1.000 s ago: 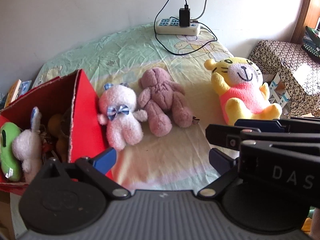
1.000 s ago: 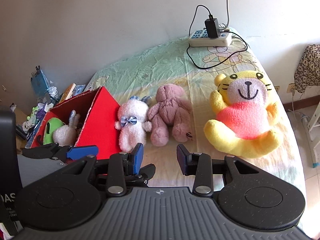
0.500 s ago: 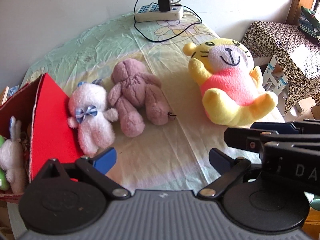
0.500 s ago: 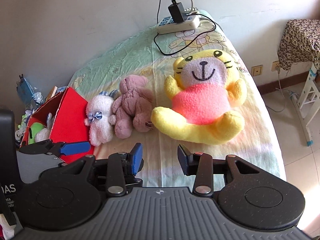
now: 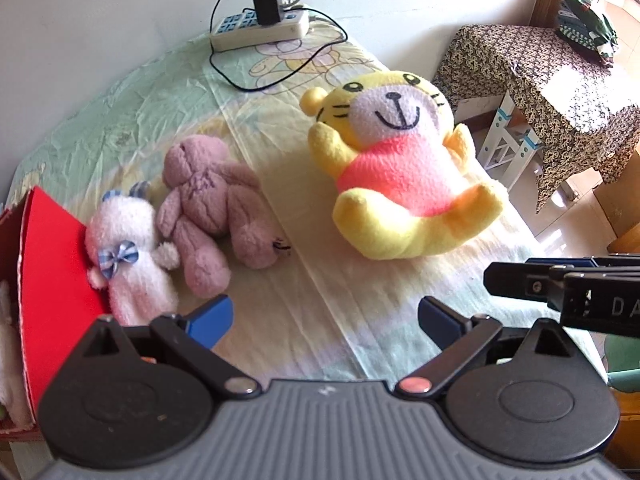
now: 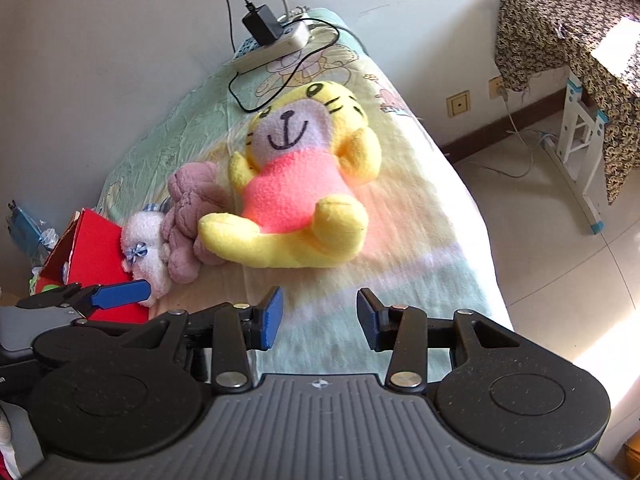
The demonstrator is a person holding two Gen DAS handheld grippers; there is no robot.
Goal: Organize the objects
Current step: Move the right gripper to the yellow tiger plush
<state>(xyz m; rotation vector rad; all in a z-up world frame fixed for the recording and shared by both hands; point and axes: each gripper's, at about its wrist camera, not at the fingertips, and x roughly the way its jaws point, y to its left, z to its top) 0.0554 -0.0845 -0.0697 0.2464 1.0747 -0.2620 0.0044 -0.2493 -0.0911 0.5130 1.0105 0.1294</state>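
A yellow tiger plush in a pink shirt (image 5: 400, 176) lies on its back on the bed; it also shows in the right wrist view (image 6: 296, 184). A mauve bear (image 5: 212, 204) and a white bear with a blue bow (image 5: 128, 252) lie to its left, beside a red cardboard box (image 5: 52, 280) that holds other toys. My left gripper (image 5: 324, 316) is open and empty above the near bed edge. My right gripper (image 6: 320, 316) is open and empty, short of the tiger's feet.
A white power strip with a black charger and cable (image 5: 260, 28) lies at the head of the bed (image 5: 304, 312). A stool draped in patterned cloth (image 5: 532, 80) stands on the tiled floor (image 6: 560, 248) to the right. A wall runs behind the bed.
Both grippers swung to the right along the bed. The yellow tiger now sits nearer the middle of both views and the red box has slid to the left edge. Both jaws stayed open.
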